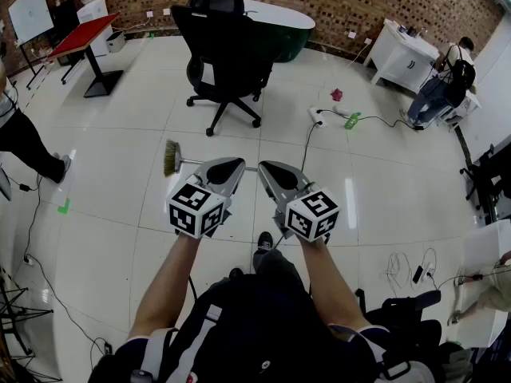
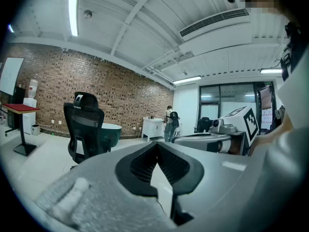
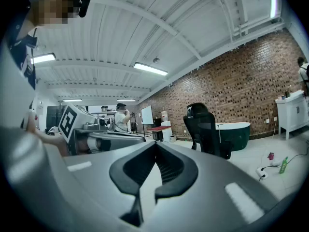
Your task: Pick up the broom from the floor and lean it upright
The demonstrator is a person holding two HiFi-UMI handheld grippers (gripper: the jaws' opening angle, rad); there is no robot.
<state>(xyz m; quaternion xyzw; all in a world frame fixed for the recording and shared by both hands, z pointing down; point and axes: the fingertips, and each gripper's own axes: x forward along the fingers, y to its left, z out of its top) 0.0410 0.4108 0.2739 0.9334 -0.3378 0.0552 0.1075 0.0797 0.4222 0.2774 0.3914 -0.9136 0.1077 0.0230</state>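
Broom (image 1: 171,159) lies flat on the white floor (image 1: 104,238), bristles at the left and handle running right, just beyond my tongs. I hold the left tongs (image 1: 227,167) and right tongs (image 1: 274,171) side by side above it. Both are clenched on nothing, as I judge the reach down hasn't started.

Torso: is wearing a dark top (image 1: 267,321) with pale grey straps (image 1: 209,319).
Feet: are wearing black shoes (image 1: 264,240).
Left gripper (image 1: 230,168): is showing a grey shell and a black-and-white marker cube (image 1: 196,207).
Right gripper (image 1: 271,171): is matching it.
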